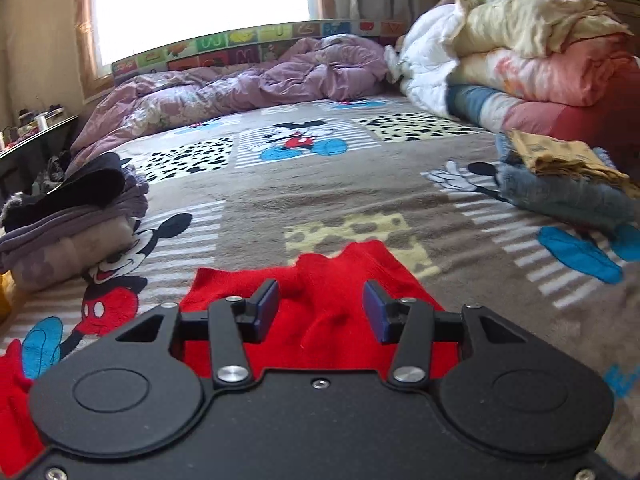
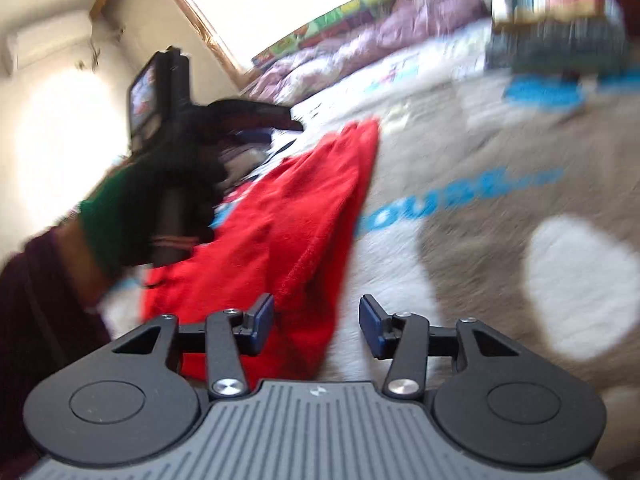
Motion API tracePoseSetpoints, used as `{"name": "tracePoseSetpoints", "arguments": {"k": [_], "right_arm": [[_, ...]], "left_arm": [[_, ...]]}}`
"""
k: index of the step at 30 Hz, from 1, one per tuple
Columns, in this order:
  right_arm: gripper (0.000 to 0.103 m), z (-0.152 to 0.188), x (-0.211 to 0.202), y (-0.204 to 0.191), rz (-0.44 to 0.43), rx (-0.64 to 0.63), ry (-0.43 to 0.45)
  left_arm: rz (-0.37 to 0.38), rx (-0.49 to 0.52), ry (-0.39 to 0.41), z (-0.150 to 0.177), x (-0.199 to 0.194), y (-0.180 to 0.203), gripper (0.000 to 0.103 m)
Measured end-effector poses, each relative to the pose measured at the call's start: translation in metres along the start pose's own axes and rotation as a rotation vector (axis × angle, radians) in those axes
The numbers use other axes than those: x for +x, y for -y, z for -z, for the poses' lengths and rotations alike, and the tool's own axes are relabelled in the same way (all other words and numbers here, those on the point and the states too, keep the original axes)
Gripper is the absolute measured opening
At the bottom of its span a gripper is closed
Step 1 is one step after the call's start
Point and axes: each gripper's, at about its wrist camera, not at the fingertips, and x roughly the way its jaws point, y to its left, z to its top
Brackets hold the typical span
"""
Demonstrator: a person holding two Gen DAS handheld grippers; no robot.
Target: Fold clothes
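Lying rumpled on cartoon blanket (image 1: 360,184): red garment (image 1: 332,280), loosely creased.

garment (image 1: 320,288): red | blanket (image 1: 320,200): brown, cartoon-mouse print | duvet (image 1: 248,88): lilac floral | glove (image 2: 176,184): black

One red garment (image 1: 320,280), two clothes stacks (image 1: 76,216) (image 1: 568,180), two open claws (image 1: 320,312) (image 2: 316,326).

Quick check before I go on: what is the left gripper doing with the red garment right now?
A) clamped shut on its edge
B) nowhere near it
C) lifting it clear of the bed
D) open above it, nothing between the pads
D: the left gripper hangs with its jaws apart over the red garment, which lies on the cartoon-print blanket.
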Motion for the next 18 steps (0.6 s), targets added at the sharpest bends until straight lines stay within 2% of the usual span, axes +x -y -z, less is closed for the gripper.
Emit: {"name": "tracePoseSetpoints", "arguments": {"k": [4,7,11,14,16,18], "right_arm": [[0.043,-0.002,0.008,-0.026,0.029,-0.197,0.099],[0.043,-0.003,0.022,-0.039,0.021,-0.314,0.112],[0.043,-0.002,0.044,-0.039,0.022,-0.322,0.006],[0.044,0.0,0.05,-0.04,0.018,-0.312,-0.045],[0.044,0.001,0.049,-0.041,0.005,-0.309,-0.045],[0.044,0.007,0.049,-0.047,0.022,-0.375,-0.051]], "left_arm": [[0.075,0.025,-0.015,0.011,0.003,0.006,0.036],[0.114,0.074,-0.021,0.017,0.011,0.013,0.034],[0.124,0.141,-0.092,0.03,0.028,0.017,0.034],[0.125,0.137,-0.1,0.031,0.032,0.014,0.042],[0.127,0.128,-0.108,0.03,0.032,0.011,0.048],[0.129,0.119,-0.117,0.029,0.033,0.008,0.052]]}}
